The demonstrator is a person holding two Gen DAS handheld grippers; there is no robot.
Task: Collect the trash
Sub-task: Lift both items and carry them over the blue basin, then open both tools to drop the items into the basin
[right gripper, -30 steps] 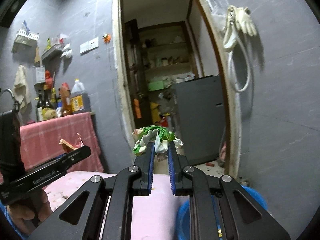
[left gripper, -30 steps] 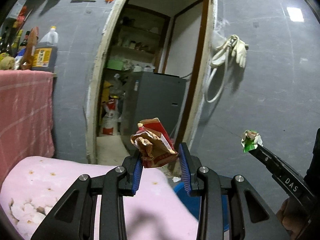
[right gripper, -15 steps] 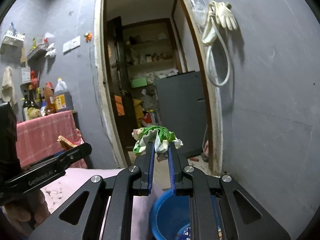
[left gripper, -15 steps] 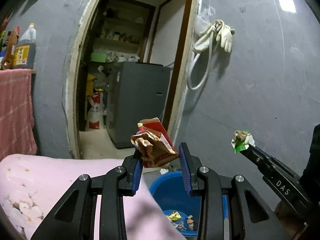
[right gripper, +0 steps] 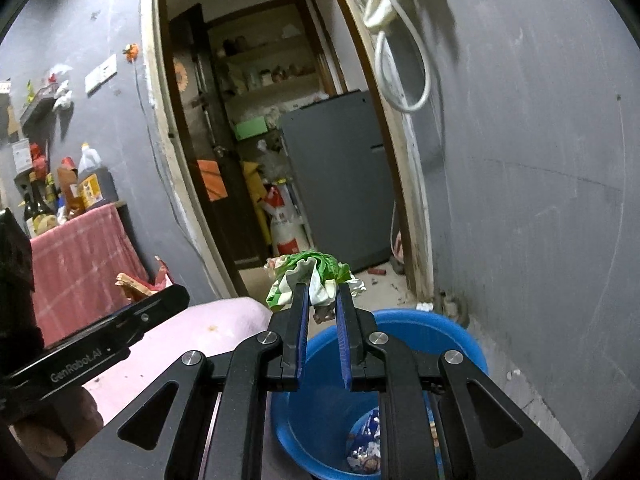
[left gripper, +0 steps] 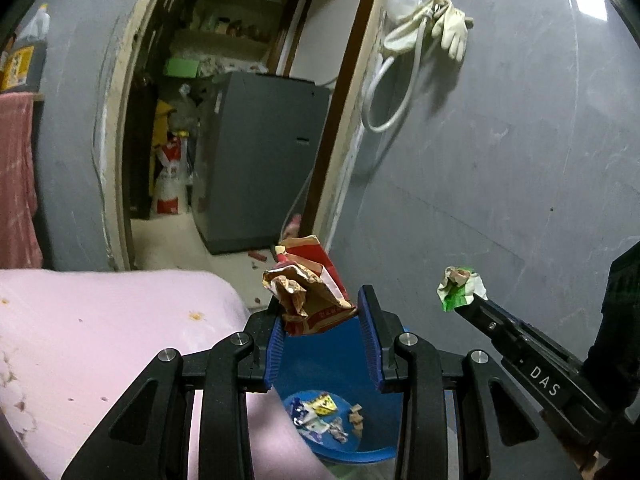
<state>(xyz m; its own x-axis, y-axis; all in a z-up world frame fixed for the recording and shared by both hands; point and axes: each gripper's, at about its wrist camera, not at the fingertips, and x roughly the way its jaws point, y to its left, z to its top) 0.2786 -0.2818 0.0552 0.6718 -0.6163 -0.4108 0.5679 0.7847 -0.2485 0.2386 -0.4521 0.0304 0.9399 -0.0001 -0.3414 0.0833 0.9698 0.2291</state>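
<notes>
left gripper (left gripper: 322, 322) clamps a crumpled red packet (left gripper: 310, 292), right gripper (right gripper: 323, 304) is pinched tight on a green wrapper (right gripper: 310, 276), both above the blue bucket (right gripper: 460, 342) (scraps inside); released off-centre, light paper could drift onto the pink cover (left gripper: 100, 320)

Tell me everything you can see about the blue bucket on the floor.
The blue bucket looks like smooth plastic, round and open-topped, standing upright on the floor near the grey wall and beside the pink cushion. Its bottom holds a few scraps of wrappers. Nothing grips it. The left hand-held gripper holds a crumpled red packet in front of it, and the right hand-held gripper holds a green wrapper.
</notes>
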